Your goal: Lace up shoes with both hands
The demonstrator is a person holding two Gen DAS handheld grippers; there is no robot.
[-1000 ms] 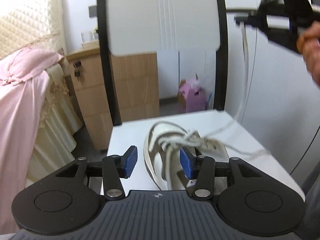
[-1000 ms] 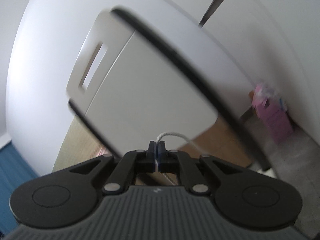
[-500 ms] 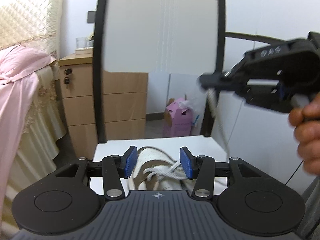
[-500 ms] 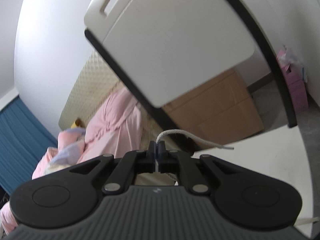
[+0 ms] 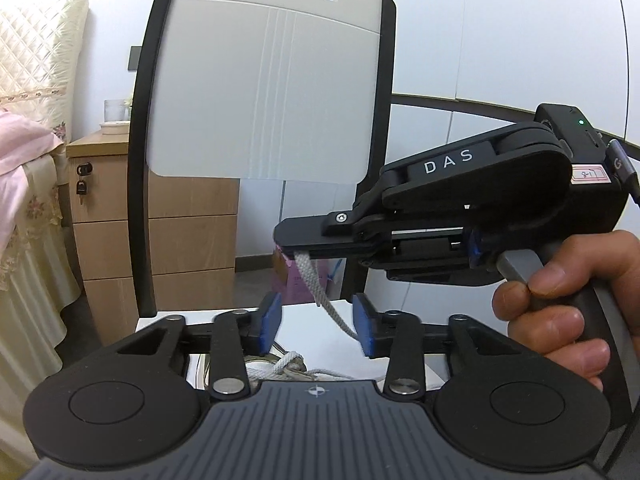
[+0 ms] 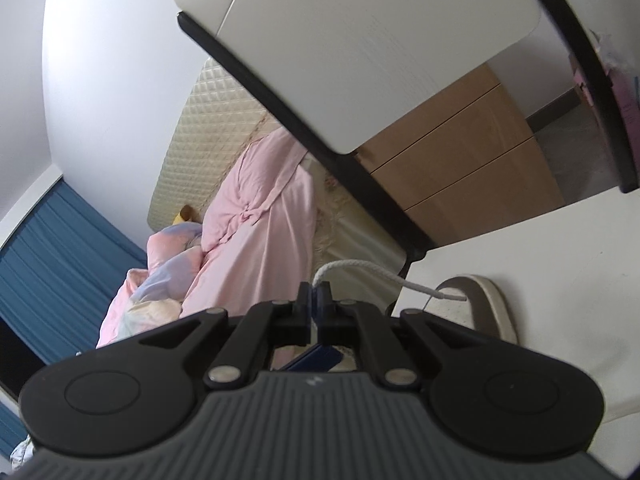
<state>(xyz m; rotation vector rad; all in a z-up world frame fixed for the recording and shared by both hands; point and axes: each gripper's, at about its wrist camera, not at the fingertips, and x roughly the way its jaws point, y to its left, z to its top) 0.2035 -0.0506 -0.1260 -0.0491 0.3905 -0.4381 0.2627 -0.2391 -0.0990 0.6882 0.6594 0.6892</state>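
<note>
Left wrist view: a white shoelace is seen at the centre of the frame, hanging down from the tip of the right gripper and passing between the two blue pads of the left gripper. Its lower run lies just against the right-hand pad, though contact cannot be confirmed. The lace is clamped in the fully closed jaws of the right gripper. The jaws of the left gripper are closing, with the lace between them and a clear gap still shown on the left side. Below the pads, at lower centre, the knotted laces of the shoe are partly visible on the white chair seat.

The right gripper is held by a hand at the right of the frame. The chair back fills the upper centre, with a wooden drawer unit behind it at the left.

In the right wrist view the lace end arcs out of the shut jaws at centre, its tip ending over the shoe's heel at the right. Pink bedding is seen at left centre.
</note>
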